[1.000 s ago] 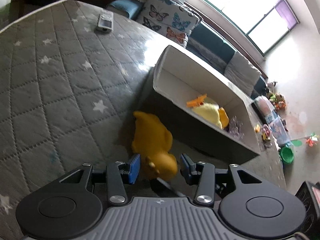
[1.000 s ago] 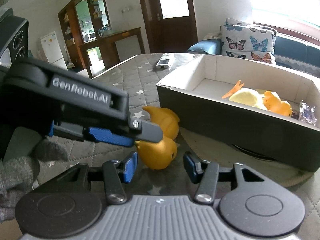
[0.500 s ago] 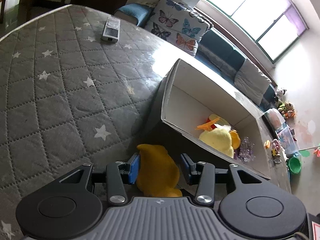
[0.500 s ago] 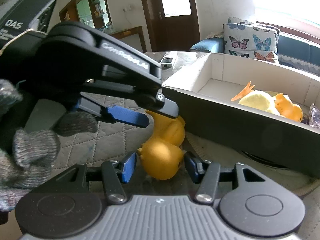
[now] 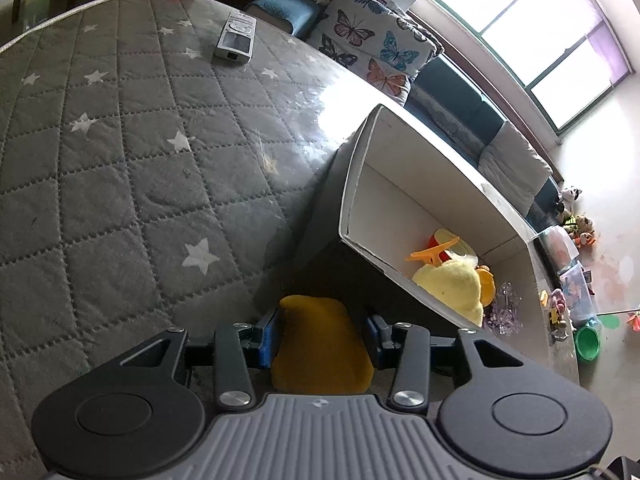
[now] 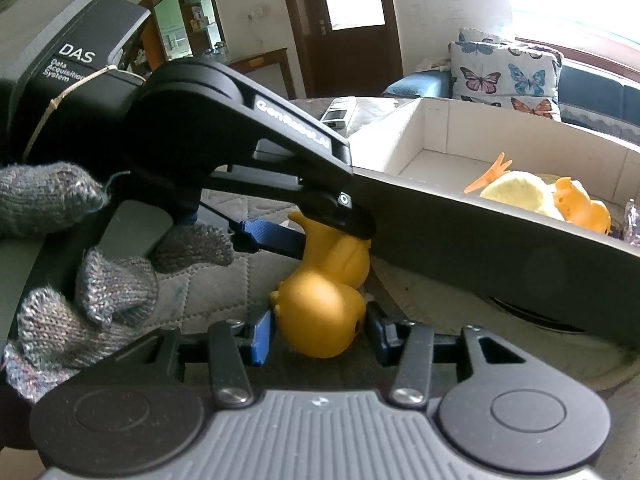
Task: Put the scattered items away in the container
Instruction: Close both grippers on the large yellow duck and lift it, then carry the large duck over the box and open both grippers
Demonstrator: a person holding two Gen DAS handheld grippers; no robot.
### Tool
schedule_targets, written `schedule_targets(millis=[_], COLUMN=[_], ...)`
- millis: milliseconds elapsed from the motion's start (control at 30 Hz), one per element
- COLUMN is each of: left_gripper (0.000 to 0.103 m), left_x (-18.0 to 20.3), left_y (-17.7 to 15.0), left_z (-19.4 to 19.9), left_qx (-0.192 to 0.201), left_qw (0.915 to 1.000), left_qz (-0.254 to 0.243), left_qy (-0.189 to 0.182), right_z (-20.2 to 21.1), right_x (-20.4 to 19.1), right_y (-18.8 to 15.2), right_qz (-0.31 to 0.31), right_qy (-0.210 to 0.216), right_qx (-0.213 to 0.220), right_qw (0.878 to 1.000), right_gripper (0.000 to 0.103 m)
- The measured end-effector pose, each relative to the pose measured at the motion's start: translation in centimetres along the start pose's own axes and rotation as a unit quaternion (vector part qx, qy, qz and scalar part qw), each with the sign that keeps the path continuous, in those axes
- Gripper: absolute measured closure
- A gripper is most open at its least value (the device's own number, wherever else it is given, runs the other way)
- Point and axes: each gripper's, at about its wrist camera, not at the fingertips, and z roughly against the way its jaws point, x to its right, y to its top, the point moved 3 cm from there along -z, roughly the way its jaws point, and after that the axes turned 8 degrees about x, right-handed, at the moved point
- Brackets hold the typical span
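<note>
An orange-yellow rubber duck [image 5: 320,344] lies on the grey star-quilted table beside the dark outer wall of the box [image 5: 360,168]. My left gripper [image 5: 320,336] is open, and the duck's body fills the gap between its blue pads. In the right wrist view the left gripper [image 6: 316,232] comes down from the upper left onto the duck [image 6: 320,312]. My right gripper [image 6: 318,340] is open too, with the duck's head between its fingers. The white-lined box [image 6: 480,240] holds a yellow plush [image 6: 516,192], a small orange duck [image 6: 580,204] and a clear trinket.
A grey remote [image 5: 236,38] lies at the table's far side. A gloved hand [image 6: 80,300] holds the left gripper. A sofa with butterfly cushions [image 5: 372,56] stands behind the table. Toys lie on the floor at the right [image 5: 576,312].
Both grippers have moved forward onto the duck, whose body and head now sit deep between their fingers. The finger gaps look unchanged. The box looms nearer.
</note>
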Motion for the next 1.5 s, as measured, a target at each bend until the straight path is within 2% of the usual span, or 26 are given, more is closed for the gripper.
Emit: schedule_targets(millis=[267, 500, 633, 833, 1033, 1267, 1500], left_gripper=[0.058, 0.058, 0.058, 0.058, 0.058, 0.058, 0.058], left_x=[1.1, 4.8, 7.1, 9.9, 10.2, 8.6, 7.4], left_y=[-0.4, 0.9, 2.6, 5.8, 8.0, 8.6, 8.1], left_z=[2.7, 5.7, 5.8, 3.4, -0.8, -5.3, -7.5], left_qx=[0.019, 0.060, 0.075, 0.080, 0.055, 0.013, -0.011], left_qw=[0.9997, 0.9968, 0.9943, 0.9920, 0.9943, 0.9974, 0.9982], left_qz=[-0.007, -0.039, -0.059, -0.083, -0.077, -0.061, -0.053], left_qy=[-0.010, -0.035, -0.047, -0.052, -0.049, -0.035, -0.025], right_z=[2.2, 5.4, 5.8, 4.3, 1.2, -2.6, -4.0], right_x=[-0.9, -0.9, 0.1, 2.6, 5.2, 7.3, 8.0], right_y=[0.2, 2.2, 4.4, 7.5, 9.3, 8.9, 8.0], right_qz=[0.022, 0.042, 0.047, 0.039, 0.019, -0.004, -0.014], right_qy=[0.008, 0.001, -0.009, -0.021, -0.029, -0.027, -0.027], right_qx=[0.018, 0.065, 0.088, 0.096, 0.076, 0.029, 0.005], right_qw=[1.000, 0.997, 0.995, 0.994, 0.996, 0.999, 1.000], right_gripper=[0.056, 0.056, 0.056, 0.056, 0.056, 0.056, 0.055])
